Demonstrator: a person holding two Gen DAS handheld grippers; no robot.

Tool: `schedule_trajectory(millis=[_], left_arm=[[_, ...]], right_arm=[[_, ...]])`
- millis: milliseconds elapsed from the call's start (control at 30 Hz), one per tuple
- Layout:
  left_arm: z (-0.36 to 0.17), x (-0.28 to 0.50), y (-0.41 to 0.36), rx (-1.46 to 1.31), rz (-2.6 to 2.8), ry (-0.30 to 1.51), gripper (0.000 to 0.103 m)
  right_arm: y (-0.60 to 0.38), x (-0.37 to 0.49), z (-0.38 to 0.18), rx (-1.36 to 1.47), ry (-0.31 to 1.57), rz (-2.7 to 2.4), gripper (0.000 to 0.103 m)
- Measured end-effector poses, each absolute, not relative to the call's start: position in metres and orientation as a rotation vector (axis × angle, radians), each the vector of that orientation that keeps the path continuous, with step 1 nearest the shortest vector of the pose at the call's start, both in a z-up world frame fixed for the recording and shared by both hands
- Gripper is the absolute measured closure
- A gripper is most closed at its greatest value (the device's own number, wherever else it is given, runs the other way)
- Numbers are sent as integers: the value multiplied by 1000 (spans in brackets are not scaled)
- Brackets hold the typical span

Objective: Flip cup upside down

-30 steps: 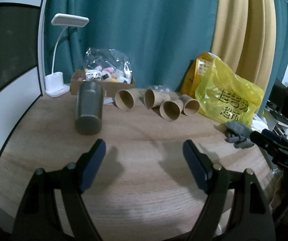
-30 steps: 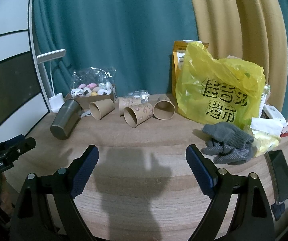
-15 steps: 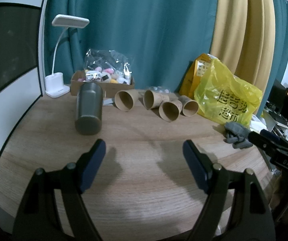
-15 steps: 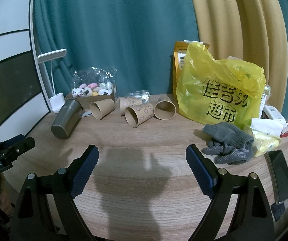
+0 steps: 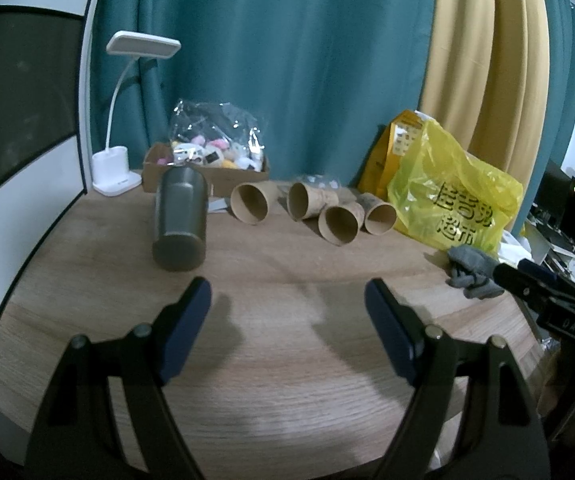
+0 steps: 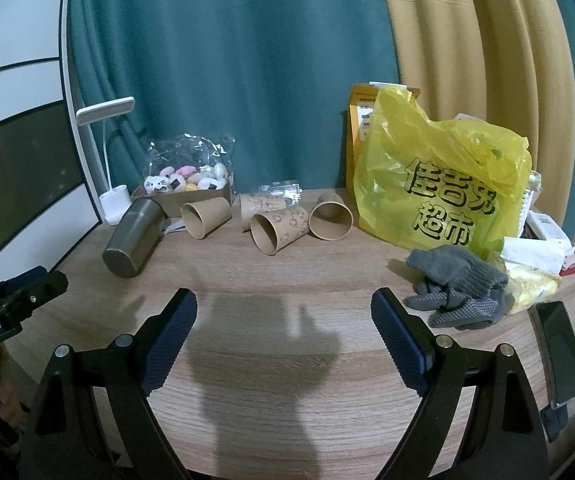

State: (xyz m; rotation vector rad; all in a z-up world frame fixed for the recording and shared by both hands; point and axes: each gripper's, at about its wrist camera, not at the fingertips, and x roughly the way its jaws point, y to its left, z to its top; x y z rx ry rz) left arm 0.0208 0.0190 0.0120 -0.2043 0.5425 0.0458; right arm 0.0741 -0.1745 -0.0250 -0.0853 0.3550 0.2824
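Note:
A grey metal cup [image 5: 180, 220] lies on its side on the wooden table [image 5: 287, 340], base toward me; it also shows in the right wrist view [image 6: 135, 238]. Several brown paper cups [image 5: 249, 209] lie on their sides behind it, mouths toward me, also in the right wrist view [image 6: 278, 234]. My left gripper [image 5: 287, 300] is open and empty, hovering above the table, the metal cup just beyond its left finger. My right gripper [image 6: 283, 308] is open and empty over the table's near middle.
A yellow plastic bag [image 6: 443, 188] stands at the back right, grey gloves [image 6: 455, 292] in front of it, a phone [image 6: 559, 352] near the right edge. A cardboard box of toys [image 5: 207, 160] and a white lamp [image 5: 117, 172] stand at the back left by the curtain.
Both views have shifted only slightly; the left gripper has drifted a little. Nothing on the table has moved, and both grippers stay open.

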Motion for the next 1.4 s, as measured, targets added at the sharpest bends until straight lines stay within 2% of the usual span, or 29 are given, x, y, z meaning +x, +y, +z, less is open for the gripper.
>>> schedule_trajectory(millis=[367,667,1133,1400], left_arm=[[12,22,24,-205,43,556,22],[1,58,26,-164,8,676,22],[-23,199,27,-113,-78,864,22],[-9,316,21,192,-158,907,22]], right_arm=[[-173,78,-25,-86,362,281,12],[-168,94,-33,-92,409,274,12],[-174,199,-50,-19,582,280,12],[-183,249,-50,13,606,283,12]])
